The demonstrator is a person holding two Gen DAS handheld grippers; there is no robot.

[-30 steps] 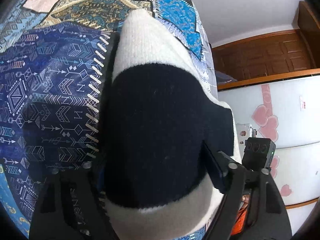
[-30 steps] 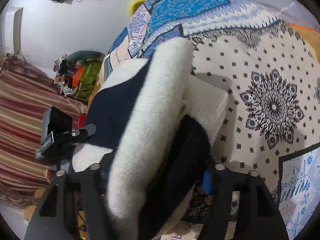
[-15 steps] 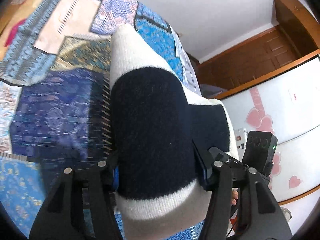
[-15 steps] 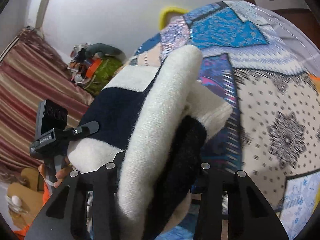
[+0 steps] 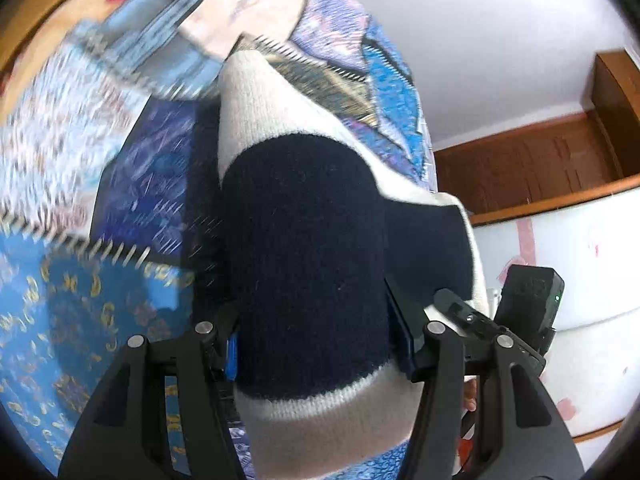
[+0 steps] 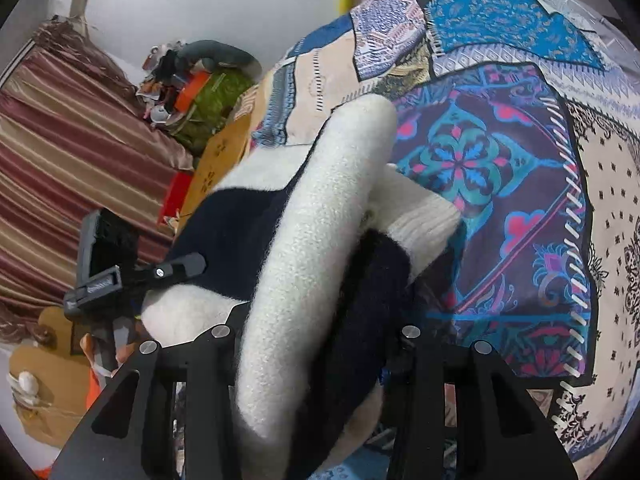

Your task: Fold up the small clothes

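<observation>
The left gripper and right gripper each clamp the folded cream-and-navy sweater, held above the patchwork bedspread, its long axis running toward 12 o'clock.

Both grippers narrowed on the folded knit vs 1 s ago, w/ pads pressing it now. Left gripper and right gripper carried it across the patchwork quilt: the purple flower patch now lies beside the knit where the cream dotted patch was.
</observation>
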